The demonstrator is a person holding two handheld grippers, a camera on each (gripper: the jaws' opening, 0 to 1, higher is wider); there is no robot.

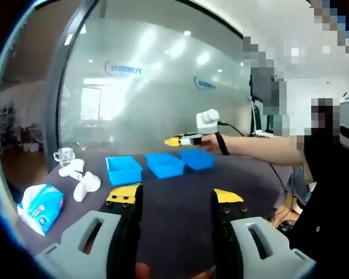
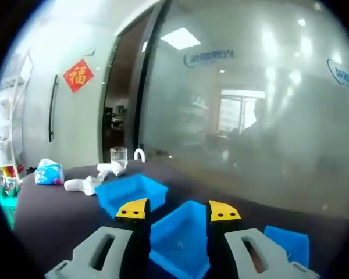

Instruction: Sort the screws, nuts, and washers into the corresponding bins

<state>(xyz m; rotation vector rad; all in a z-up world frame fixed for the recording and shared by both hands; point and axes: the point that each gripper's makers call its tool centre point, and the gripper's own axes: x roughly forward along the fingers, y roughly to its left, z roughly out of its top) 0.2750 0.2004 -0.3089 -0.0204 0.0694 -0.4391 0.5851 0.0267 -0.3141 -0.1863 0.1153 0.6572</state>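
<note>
Three blue bins stand in a row on the dark table: the left bin (image 1: 124, 169), the middle bin (image 1: 164, 164) and the right bin (image 1: 198, 158). My left gripper (image 1: 175, 196) is open, well short of the bins, with nothing between its jaws. A person's arm holds my right gripper (image 1: 186, 140) just above the right end of the row. In the right gripper view the open right gripper (image 2: 178, 210) hovers over the middle bin (image 2: 183, 238), with one bin (image 2: 132, 193) to its left and another bin (image 2: 288, 244) to its right. The bins' contents are too small to make out.
A tissue pack (image 1: 41, 206), white rounded objects (image 1: 81, 180) and a glass cup (image 1: 64, 155) sit on the table (image 1: 174, 192) left of the bins. A frosted glass wall (image 1: 163, 87) stands behind. A person (image 1: 331, 192) is at the right.
</note>
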